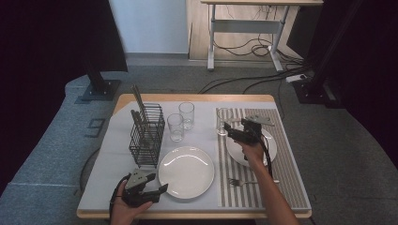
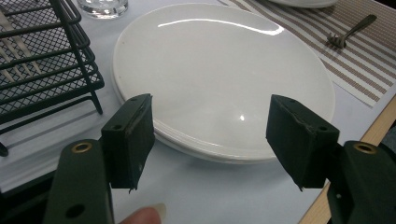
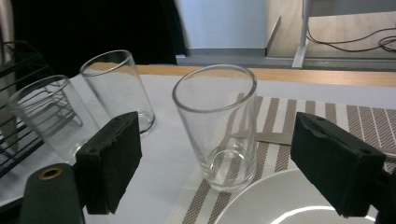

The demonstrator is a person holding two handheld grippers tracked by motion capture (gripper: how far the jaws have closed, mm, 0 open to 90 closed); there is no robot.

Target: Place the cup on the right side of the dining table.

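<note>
Black pads on both grippers. Ahead of the left gripper point(image 2: 210, 140), a glossy white plate point(image 2: 219, 70); between the right gripper's point(image 3: 215, 168) jaws, a clear glass point(image 3: 219, 126) on a brown-and-white striped mat point(image 3: 275, 149).

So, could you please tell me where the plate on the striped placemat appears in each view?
High view: the plate lies right of centre, near the table's right side.
Left gripper view: the plate is a sliver at the top edge, right of centre.
Right gripper view: the plate is at the bottom edge, right of centre.
Shared landmark: the striped placemat under it.
</note>
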